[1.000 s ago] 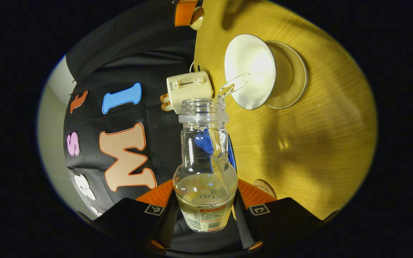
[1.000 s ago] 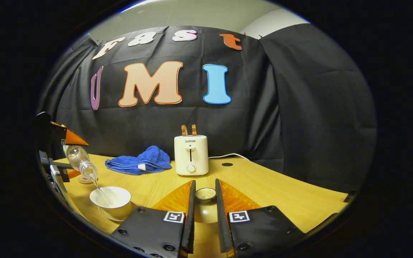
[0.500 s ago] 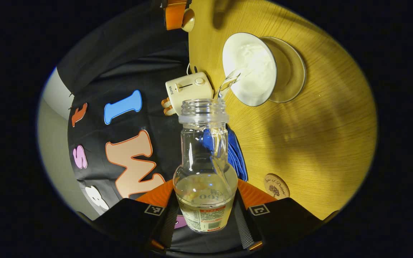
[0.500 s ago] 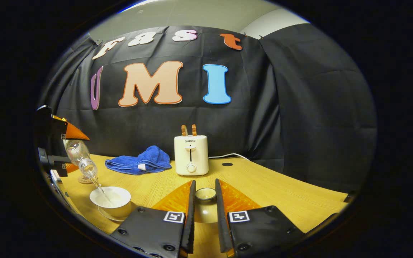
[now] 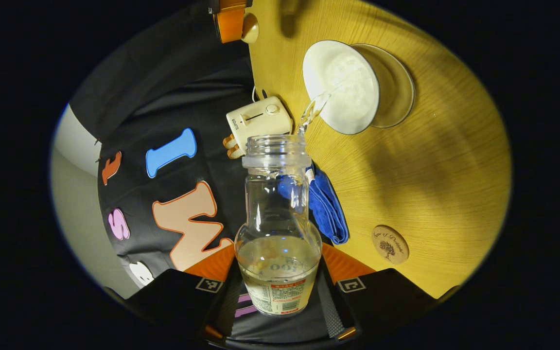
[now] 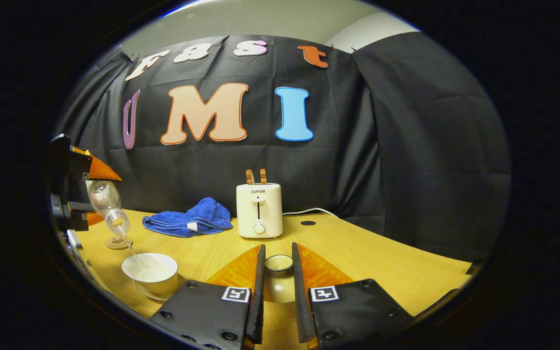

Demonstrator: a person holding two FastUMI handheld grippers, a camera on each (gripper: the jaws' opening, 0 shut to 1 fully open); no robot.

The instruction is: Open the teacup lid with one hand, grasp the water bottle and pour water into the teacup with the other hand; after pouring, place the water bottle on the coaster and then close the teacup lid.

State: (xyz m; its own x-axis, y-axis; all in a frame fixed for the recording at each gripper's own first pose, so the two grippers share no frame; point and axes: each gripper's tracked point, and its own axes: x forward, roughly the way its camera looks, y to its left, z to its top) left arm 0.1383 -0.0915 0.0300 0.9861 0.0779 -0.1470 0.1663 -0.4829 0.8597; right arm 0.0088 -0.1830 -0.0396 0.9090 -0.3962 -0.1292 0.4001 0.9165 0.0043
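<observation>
Pouring is under way: the clear plastic water bottle [image 5: 278, 228], clamped between the left gripper [image 5: 280, 287] jaws at lower centre, sends a thin stream into the white porcelain teacup [image 5: 341, 85] at upper right. The right gripper [image 6: 276, 287], jaws narrow, apparently grips the cup's rounded lid [image 6: 278, 265] by its knob. Parking the bottle on the round wooden coaster [image 5: 390, 244] and relidding remain.

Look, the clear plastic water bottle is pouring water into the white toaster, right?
Not the toaster: the clear plastic water bottle pours a thin stream into the white teacup on its saucer. The left gripper view shows this.
</observation>
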